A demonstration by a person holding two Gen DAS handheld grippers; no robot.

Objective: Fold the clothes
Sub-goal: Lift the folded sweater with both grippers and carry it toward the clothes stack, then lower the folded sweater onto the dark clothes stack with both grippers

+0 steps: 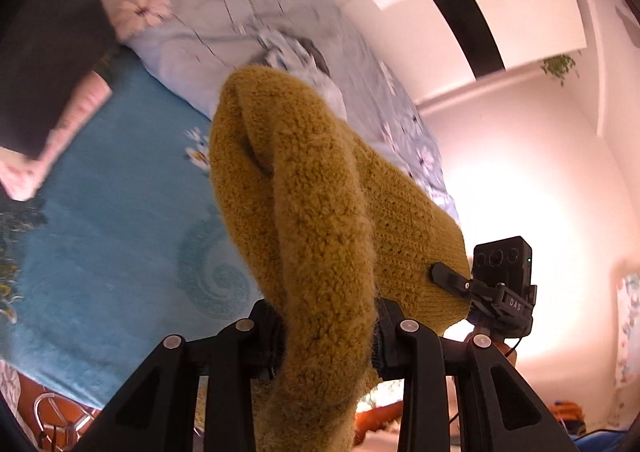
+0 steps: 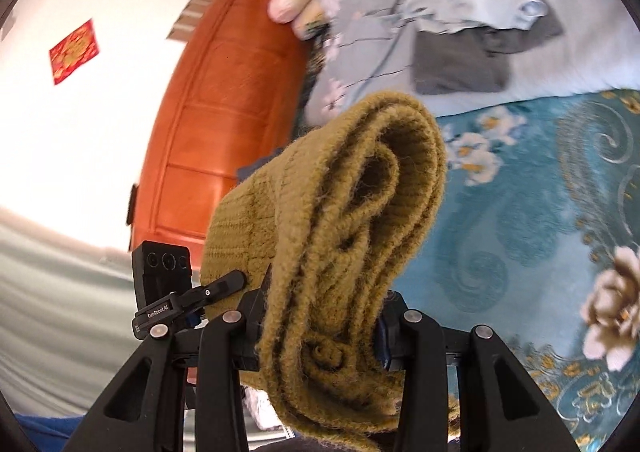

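A mustard knit sweater [image 1: 312, 212] hangs bunched in the air above the bed. In the left wrist view my left gripper [image 1: 328, 332] is shut on a thick fold of it, and the wool hides the fingertips. At the sweater's ribbed edge on the right, my right gripper [image 1: 452, 278] is clamped on the knit. In the right wrist view the sweater [image 2: 352, 212] falls in several folds between the jaws of my right gripper [image 2: 324, 332], which is shut on it. There my left gripper [image 2: 234, 282] pinches the sweater's left edge.
A teal patterned bedspread [image 1: 100, 212] covers the bed below, with a pale blue floral quilt [image 1: 240, 24] behind it. Folded grey clothes [image 2: 460, 64] lie on the quilt. An orange-brown headboard [image 2: 224, 132] stands by the white wall. A person's dark sleeve [image 1: 48, 52] is at the left.
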